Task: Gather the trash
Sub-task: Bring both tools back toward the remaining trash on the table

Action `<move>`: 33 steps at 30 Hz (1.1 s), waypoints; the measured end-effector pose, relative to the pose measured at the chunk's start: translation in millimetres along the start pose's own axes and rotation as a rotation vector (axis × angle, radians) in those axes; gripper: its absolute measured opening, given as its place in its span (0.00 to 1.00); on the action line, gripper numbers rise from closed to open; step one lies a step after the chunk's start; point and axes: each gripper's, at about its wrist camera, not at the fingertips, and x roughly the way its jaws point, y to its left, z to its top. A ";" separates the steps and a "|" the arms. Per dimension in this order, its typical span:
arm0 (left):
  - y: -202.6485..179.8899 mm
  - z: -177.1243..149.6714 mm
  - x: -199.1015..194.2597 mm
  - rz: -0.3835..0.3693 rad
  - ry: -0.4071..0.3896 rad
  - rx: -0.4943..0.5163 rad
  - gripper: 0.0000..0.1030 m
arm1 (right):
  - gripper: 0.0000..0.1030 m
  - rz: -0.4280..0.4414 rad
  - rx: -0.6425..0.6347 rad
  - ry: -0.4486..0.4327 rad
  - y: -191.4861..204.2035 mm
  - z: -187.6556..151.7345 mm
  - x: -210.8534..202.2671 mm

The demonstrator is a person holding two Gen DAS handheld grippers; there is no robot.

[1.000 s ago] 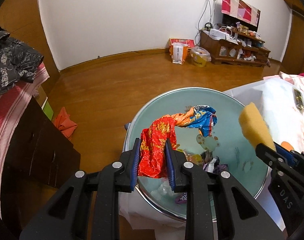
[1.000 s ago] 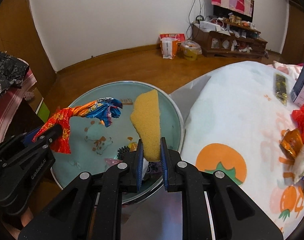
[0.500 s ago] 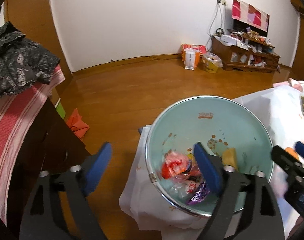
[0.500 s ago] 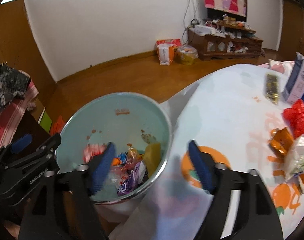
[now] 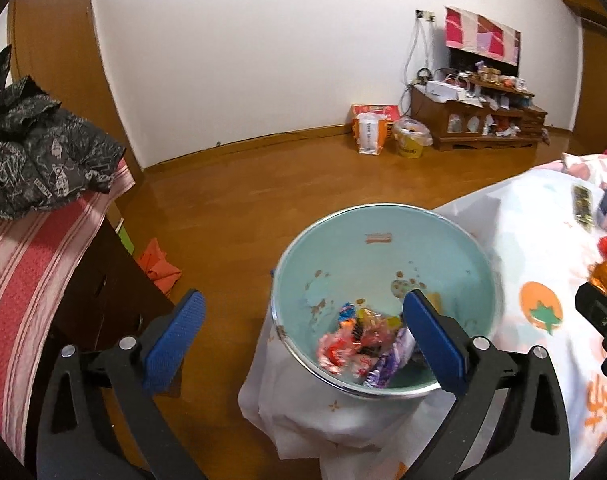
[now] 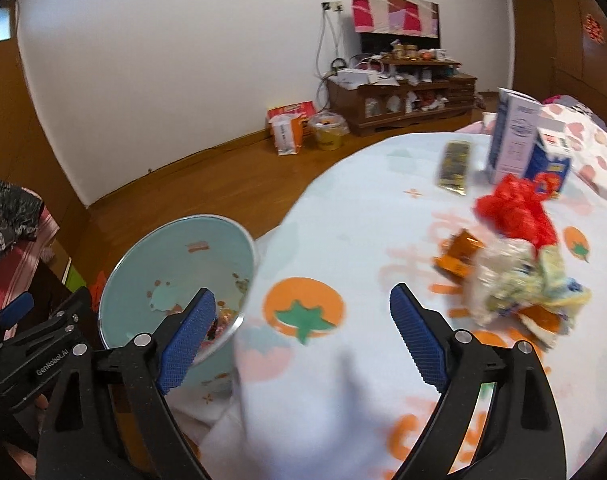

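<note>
A pale teal trash bin [image 5: 443, 240] stands on the floor beside the table, with crumpled wrappers [image 5: 355, 350] lying in its bottom. My left gripper [image 5: 303, 334] is open and empty, above the bin's near rim. The bin also shows in the right wrist view [image 6: 151, 256]. My right gripper [image 6: 303, 330] is open and empty, over the tablecloth [image 6: 363, 240] edge. On the table lie a red crumpled bag [image 6: 515, 208], an orange packet [image 6: 461, 256], a pale crumpled wrapper pile [image 6: 519, 284] and a dark sachet [image 6: 455, 168].
Two cartons [image 6: 523, 144] stand at the table's far side. A dark cabinet [image 5: 103, 280] with a striped cloth and a black jacket [image 5: 35, 160] is on the left. An orange cloth [image 5: 159, 266] lies on the wooden floor. A TV stand [image 5: 479, 120] is against the far wall.
My left gripper let go of the red-blue wrapper and my right let go of the yellow sponge; both dropped into the bin. Both grippers opened and the right swung toward the table.
</note>
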 end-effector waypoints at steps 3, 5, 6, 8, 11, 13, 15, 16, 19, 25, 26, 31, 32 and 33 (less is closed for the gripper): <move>-10.9 -2.4 -12.1 -0.025 -0.011 0.022 0.94 | 0.85 -0.013 0.009 -0.012 -15.0 -6.0 -13.2; -20.0 -4.8 -18.9 -0.054 -0.015 0.040 0.94 | 0.85 -0.030 0.012 -0.017 -26.5 -12.5 -21.3; -26.7 -7.4 -21.9 -0.075 -0.014 0.058 0.94 | 0.85 -0.042 0.018 -0.019 -31.5 -16.5 -24.6; -36.9 -11.7 -23.6 -0.097 -0.005 0.085 0.94 | 0.85 -0.063 0.037 -0.018 -49.6 -24.8 -32.9; -53.1 -19.7 -25.6 -0.140 0.019 0.114 0.94 | 0.85 -0.104 0.061 -0.014 -73.2 -37.7 -45.0; -65.7 -25.2 -29.0 -0.167 0.030 0.133 0.94 | 0.85 -0.129 0.082 -0.012 -89.2 -44.3 -51.5; -77.3 -30.1 -34.0 -0.183 0.025 0.157 0.94 | 0.85 -0.153 0.107 -0.010 -104.5 -49.9 -57.4; -82.8 -32.2 -36.3 -0.191 0.021 0.171 0.94 | 0.85 -0.166 0.120 -0.011 -113.2 -52.8 -60.7; -95.1 -37.4 -40.8 -0.207 0.018 0.194 0.94 | 0.84 -0.196 0.155 -0.014 -133.2 -59.9 -69.2; -111.3 -44.8 -43.5 -0.248 0.025 0.220 0.94 | 0.83 -0.231 0.190 -0.023 -159.7 -65.8 -79.6; -114.7 -45.8 -43.2 -0.260 0.025 0.225 0.94 | 0.78 -0.247 0.188 -0.025 -162.8 -66.3 -81.3; -133.7 -51.7 -43.5 -0.309 0.020 0.264 0.89 | 0.66 -0.283 0.196 -0.032 -180.7 -69.1 -87.6; -138.6 -52.4 -43.5 -0.319 0.015 0.275 0.87 | 0.60 -0.292 0.198 -0.035 -184.7 -69.7 -89.8; -144.1 -52.8 -43.2 -0.329 0.013 0.287 0.84 | 0.58 -0.299 0.200 -0.035 -187.9 -70.3 -91.1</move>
